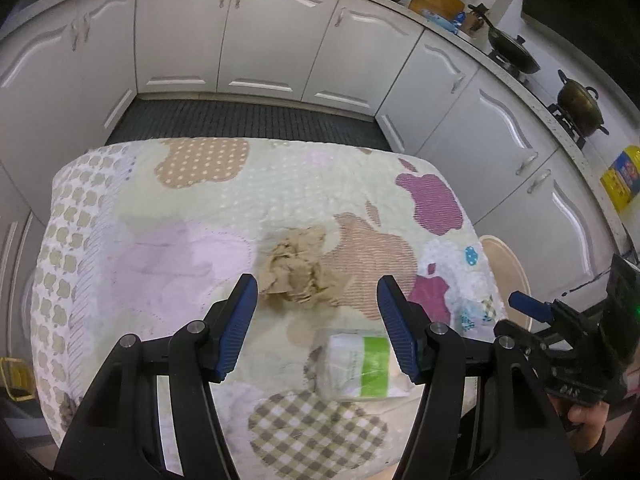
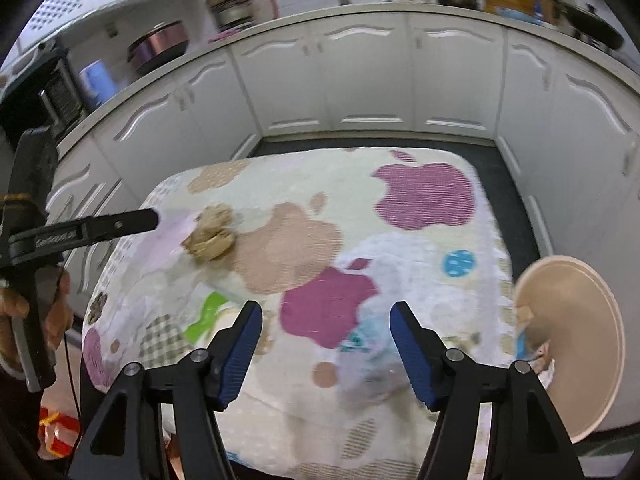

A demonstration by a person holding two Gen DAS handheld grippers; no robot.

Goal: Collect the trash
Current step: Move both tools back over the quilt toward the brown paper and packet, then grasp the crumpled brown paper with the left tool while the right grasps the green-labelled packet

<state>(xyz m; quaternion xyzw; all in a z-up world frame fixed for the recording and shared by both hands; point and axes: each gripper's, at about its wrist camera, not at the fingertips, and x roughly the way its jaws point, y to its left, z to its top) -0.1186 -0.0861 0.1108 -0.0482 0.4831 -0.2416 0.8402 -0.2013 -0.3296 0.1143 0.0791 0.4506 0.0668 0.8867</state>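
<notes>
A small counter (image 1: 132,208) draped in a pale cloth printed with purple and tan apple shapes stands in a kitchen of white cabinet doors (image 1: 276,36). Near the cloth's middle lies a crumpled ball of brown paper (image 1: 294,270), lumpy and roughly round, with no clear long axis. Nearer the camera than the brown paper lies a white plastic packet with a green band (image 1: 362,366); it lies flat, its long axis running across the left wrist view, the green band crossing it toward its right end.

The left gripper (image 1: 316,298) hangs over the cloth with its blue-padded jaws released and parted, nothing pressed between them; the brown paper shows in the gap beyond the tips. The right gripper (image 2: 326,322) is likewise released and empty, over the purple apple print to the right of the brown paper. A beige round plastic bin (image 2: 576,344) stands just beside the counter's right edge, with scraps inside it.
</notes>
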